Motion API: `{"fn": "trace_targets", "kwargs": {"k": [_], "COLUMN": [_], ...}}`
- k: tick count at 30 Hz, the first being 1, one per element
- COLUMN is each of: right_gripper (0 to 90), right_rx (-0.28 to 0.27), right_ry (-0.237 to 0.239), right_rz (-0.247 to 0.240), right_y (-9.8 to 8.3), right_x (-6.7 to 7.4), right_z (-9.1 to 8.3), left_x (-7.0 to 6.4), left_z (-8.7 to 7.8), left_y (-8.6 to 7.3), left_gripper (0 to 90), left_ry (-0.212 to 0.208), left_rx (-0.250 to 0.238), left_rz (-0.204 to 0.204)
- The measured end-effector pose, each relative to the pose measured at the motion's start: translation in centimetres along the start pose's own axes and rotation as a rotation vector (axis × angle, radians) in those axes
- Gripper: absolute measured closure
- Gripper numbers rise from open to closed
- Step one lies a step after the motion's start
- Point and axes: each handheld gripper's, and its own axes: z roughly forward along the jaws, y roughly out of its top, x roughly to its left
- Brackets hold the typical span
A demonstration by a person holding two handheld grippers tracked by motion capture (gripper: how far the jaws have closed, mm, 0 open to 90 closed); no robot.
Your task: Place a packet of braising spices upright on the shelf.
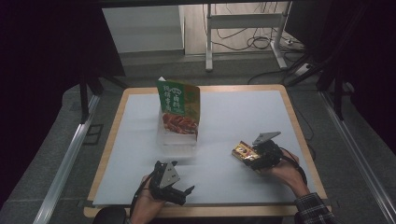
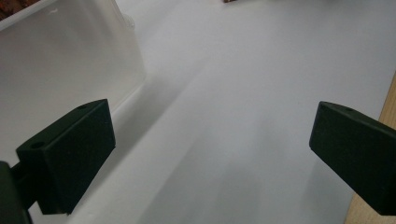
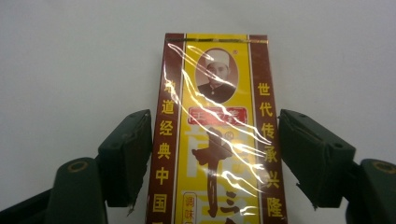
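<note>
Right gripper view: right tongs (image 3: 215, 154) straddle spice box (image 3: 215, 130), pads barely apart | left tongs (image 2: 212, 154) wide, empty

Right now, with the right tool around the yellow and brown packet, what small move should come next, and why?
Probably close the right tool on the flat yellow and brown foil packet. The packet lies on the white table sheet between the two jaws; one jaw seems to touch its edge and the other stands just clear. The grip looks unfinished, so lifting now might let it slip.

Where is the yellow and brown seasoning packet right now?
In the high view, the seasoning packet lies on the white mat's right side, between the right gripper's fingers, right of the clear bin.
</note>
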Motion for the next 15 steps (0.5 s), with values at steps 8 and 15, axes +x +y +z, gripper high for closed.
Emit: {"fn": "trace_targets", "kwargs": {"k": [8, 15], "right_gripper": [23.6, 23.5], "right_rx": [0.026, 0.046], "right_ry": [0.007, 0.004], "right_rz": [0.014, 0.017], "right_y": [0.7, 2.0], "right_x": [-0.1, -0.2], "right_z": [-0.5, -0.9], "left_x": [0.0, 0.1], "left_z": [0.0, -0.1], "left_y": [0.0, 0.0], "left_gripper": [0.0, 0.0], "left_ry": [0.006, 0.006], "left_rx": [-0.002, -0.003], "left_rz": [0.002, 0.009]}}
